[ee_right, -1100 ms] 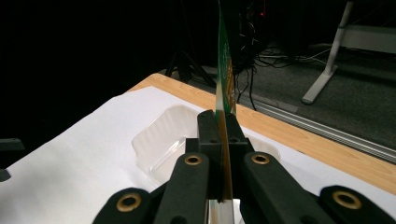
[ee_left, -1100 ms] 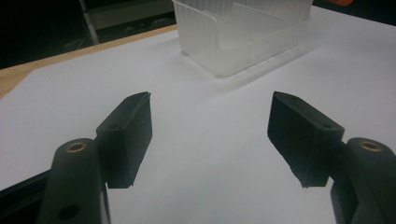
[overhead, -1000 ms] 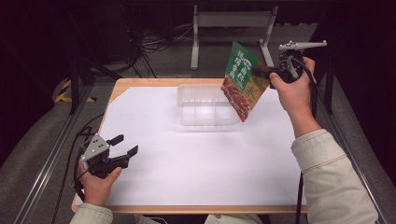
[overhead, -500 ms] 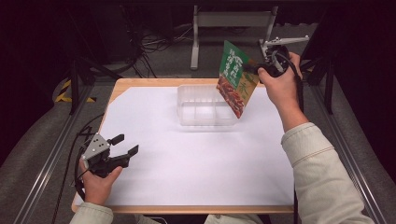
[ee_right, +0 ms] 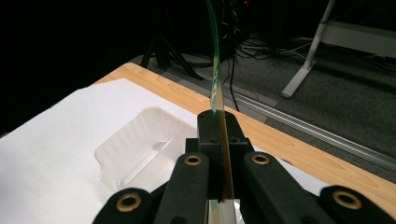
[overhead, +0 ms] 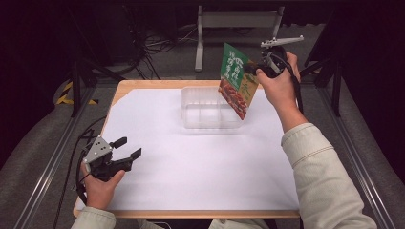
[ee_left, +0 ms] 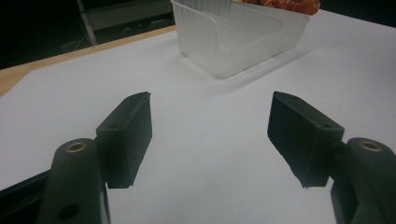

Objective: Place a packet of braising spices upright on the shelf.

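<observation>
the right gripper (overhead: 254, 70) is raised over the far right part of the table (overhead: 143, 88), held in the person's right hand (overhead: 279, 81). its jaws are pressed together on the edge of a flat packet (overhead: 236, 81), green at the top with red food printed lower down. the packet hangs tilted from the jaws, its lower corner reaching down over the right end of a clear tray (overhead: 207, 110); whether it touches the tray cannot be told from above. in the right gripper view the packet (ee_right: 217, 93) is seen edge-on as a thin strip rising from between the closed jaws, with the tray (ee_right: 135, 149) below and to the left on the white sheet (ee_right: 51, 140).

the tray sits on the far middle of the sheet (overhead: 200, 162), empty as far as can be seen, with low dividers inside.

the left gripper (overhead: 125, 151) rests low at the near left corner of the table, held in the left hand (overhead: 100, 183), well apart from tray and packet. its jaws stand wide open with nothing between them. in the left gripper view the two black jaws spread over bare sheet (ee_left: 210, 140), and the tray (ee_left: 238, 37) lies ahead, with a bit of the packet's red print (ee_left: 285, 4) at its top edge.
</observation>
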